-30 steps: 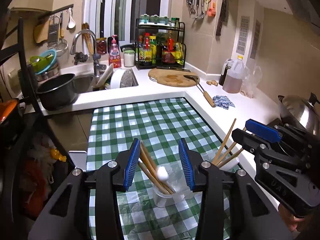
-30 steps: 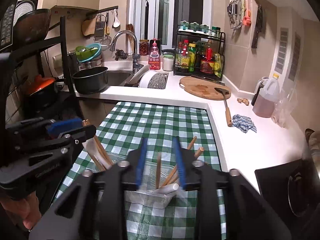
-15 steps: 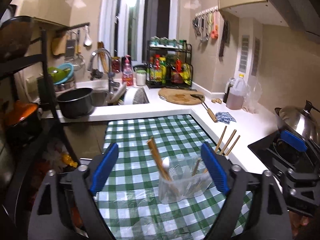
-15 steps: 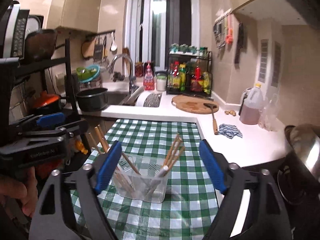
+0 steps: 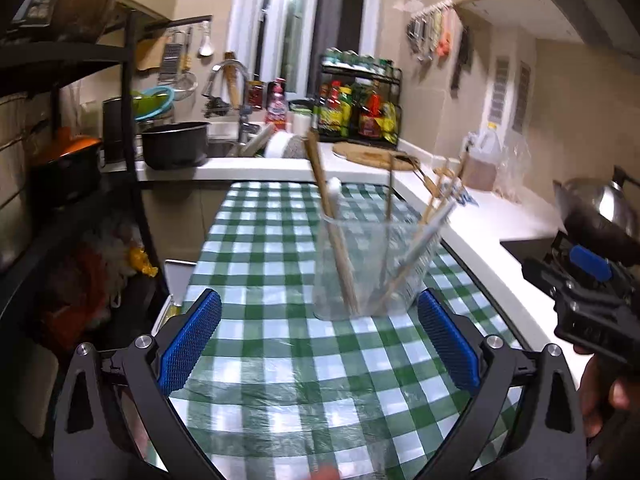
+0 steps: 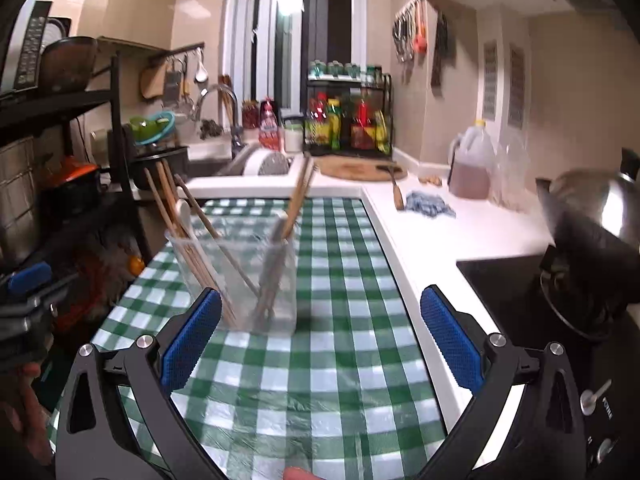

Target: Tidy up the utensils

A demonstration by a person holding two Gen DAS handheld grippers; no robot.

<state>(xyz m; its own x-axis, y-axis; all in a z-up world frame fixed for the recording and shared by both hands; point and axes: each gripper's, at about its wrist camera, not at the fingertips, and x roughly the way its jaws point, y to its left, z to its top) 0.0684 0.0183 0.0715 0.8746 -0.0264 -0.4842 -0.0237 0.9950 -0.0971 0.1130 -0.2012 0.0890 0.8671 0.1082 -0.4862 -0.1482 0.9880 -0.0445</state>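
Note:
A clear plastic holder (image 5: 372, 268) stands on the green checked tablecloth (image 5: 280, 360); it also shows in the right wrist view (image 6: 240, 280). Wooden chopsticks (image 5: 332, 224) and a white spoon (image 5: 335, 196) stand inside it, leaning left and right. My left gripper (image 5: 318, 344) is open and empty, a short way in front of the holder. My right gripper (image 6: 320, 340) is open and empty, just in front and to the right of the holder. The right gripper also shows at the right edge of the left wrist view (image 5: 588, 280).
A white counter (image 6: 460, 232) runs along the right with a blue cloth (image 6: 430, 204), a jug (image 6: 470, 164) and a steel pot (image 6: 592, 216). A cutting board (image 6: 360, 168), spice rack and sink lie behind. A black shelf rack (image 5: 80, 160) stands left.
Both grippers have opened wide, let go of the utensils and pulled back and down from above the holder. The chopsticks and spoon now stand in the holder.

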